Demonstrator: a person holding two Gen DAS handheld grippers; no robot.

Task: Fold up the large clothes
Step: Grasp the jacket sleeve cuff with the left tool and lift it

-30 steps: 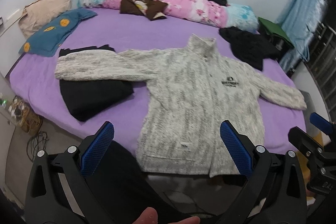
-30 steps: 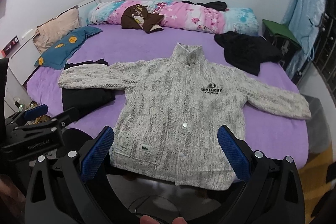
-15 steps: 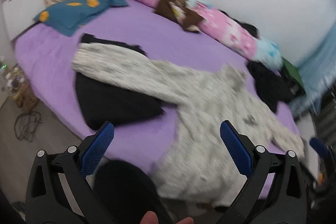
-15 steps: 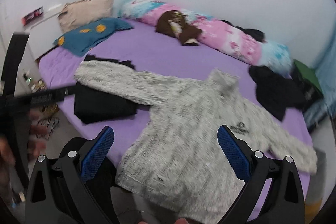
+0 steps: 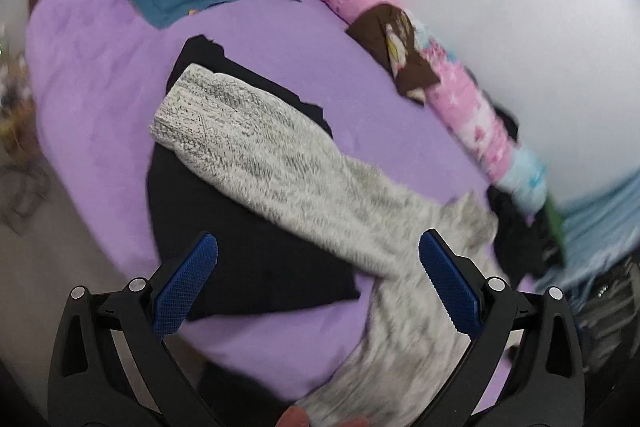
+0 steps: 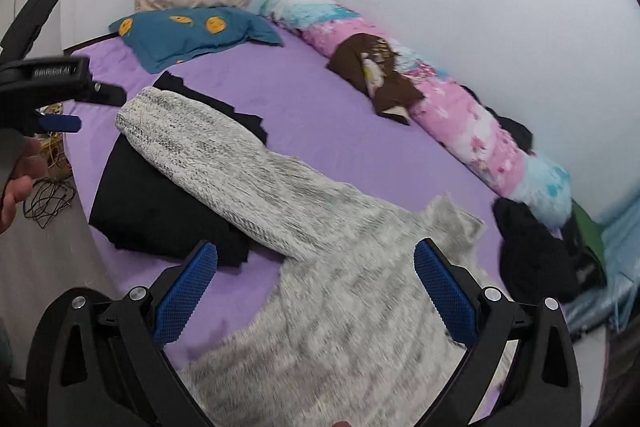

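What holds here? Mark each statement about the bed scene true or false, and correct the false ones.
1. The fuzzy grey-white fleece jacket has a sleeve lying over the folded black garment. True.
2. The right gripper is clamped on the jacket. False: its jaws are open, holding nothing.
3. The teal pillow with orange patches sits on the purple bed sheet. True.
4. The left gripper holds the sleeve. False: open, empty.

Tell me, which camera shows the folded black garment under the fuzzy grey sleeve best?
The right wrist view: the folded black garment is sharp, edges visible. The left wrist view blurs it, and the fuzzy grey sleeve and gripper finger cover more.
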